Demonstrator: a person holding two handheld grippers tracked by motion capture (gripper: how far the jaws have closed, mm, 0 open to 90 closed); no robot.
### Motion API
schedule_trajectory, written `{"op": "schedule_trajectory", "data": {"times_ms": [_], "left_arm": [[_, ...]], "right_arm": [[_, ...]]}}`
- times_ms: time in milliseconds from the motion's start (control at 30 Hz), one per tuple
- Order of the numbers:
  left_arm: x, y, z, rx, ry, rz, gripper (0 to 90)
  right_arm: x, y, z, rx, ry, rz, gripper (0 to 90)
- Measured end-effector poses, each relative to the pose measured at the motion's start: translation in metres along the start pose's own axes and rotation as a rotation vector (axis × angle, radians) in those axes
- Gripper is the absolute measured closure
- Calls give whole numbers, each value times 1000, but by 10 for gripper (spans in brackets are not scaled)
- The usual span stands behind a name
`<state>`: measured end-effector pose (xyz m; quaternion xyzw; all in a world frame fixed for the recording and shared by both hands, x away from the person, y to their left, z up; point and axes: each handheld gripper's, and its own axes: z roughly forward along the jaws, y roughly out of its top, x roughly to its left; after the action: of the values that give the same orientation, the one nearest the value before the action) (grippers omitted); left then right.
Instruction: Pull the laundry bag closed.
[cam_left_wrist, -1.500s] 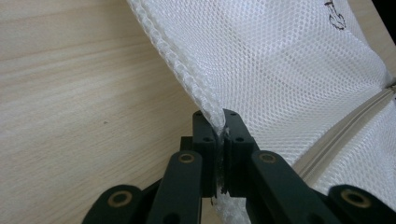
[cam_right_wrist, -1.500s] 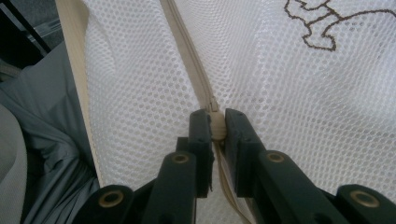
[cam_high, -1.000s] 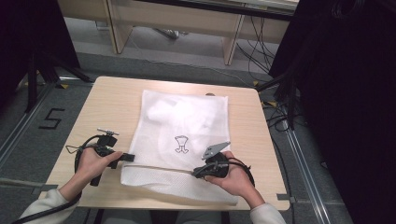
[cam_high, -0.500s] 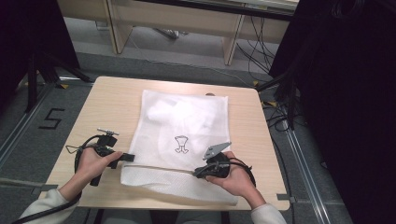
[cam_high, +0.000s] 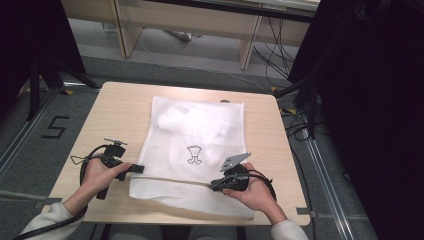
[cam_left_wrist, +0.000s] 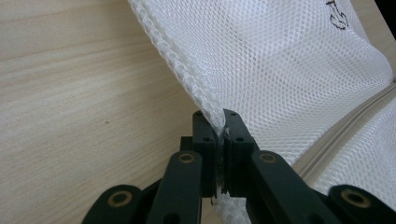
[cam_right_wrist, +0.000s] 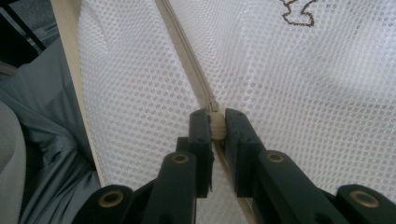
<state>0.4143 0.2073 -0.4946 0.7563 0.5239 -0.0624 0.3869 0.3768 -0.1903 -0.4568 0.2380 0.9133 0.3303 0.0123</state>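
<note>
A white mesh laundry bag (cam_high: 197, 140) with a small dark emblem (cam_high: 193, 154) lies flat on the wooden table (cam_high: 120, 110). A zipper (cam_high: 170, 178) runs across it near the front. My left gripper (cam_high: 139, 169) is shut on the bag's left edge (cam_left_wrist: 205, 105) beside the zipper's end. Toward the right end of the zipper, my right gripper (cam_high: 214, 185) is shut on the cream zipper pull (cam_right_wrist: 216, 125). Something white and bunched (cam_high: 175, 120) shows through the mesh at the far end.
The bag's front edge (cam_high: 200, 202) reaches close to the table's near edge. A person's lap (cam_right_wrist: 42, 140) shows beyond the table edge in the right gripper view. Bare wood (cam_left_wrist: 84, 93) lies left of the bag. Cables (cam_high: 295, 130) trail on the floor at right.
</note>
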Motion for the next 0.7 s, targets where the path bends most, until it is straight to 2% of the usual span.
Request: {"op": "schedule_trajectory", "data": {"times_ms": [67,100,133,300,367,433,467,533,700], "left_arm": [[0,0,0,0,0,0,850],[0,0,0,-1,3,0,850],[0,0,0,-1,0,-2,850],[0,0,0,-1,0,-2,850],[0,0,0,-1,1,-2,850],[0,0,0,-1,2,2,850],[0,0,0,-1,1,-2,850],[0,0,0,-1,3,1,850],[0,0,0,0,2,-1,850]], "right_arm": [[-1,-1,-2,2,-2,-7,824],[0,-1,-2,7,-1,14,824],[-1,-1,-2,5,-3,-4,824],[-2,-3,-4,1,-4,12,824],[0,-4,-4,10,-1,32,824],[-2,-4,-4,-6,-3,16,824],[-2,-4,-6,7,-6,12,824],[-1,-5,-6,1,-2,34,824],[-3,-6,-7,-5,-12,28,824]]}}
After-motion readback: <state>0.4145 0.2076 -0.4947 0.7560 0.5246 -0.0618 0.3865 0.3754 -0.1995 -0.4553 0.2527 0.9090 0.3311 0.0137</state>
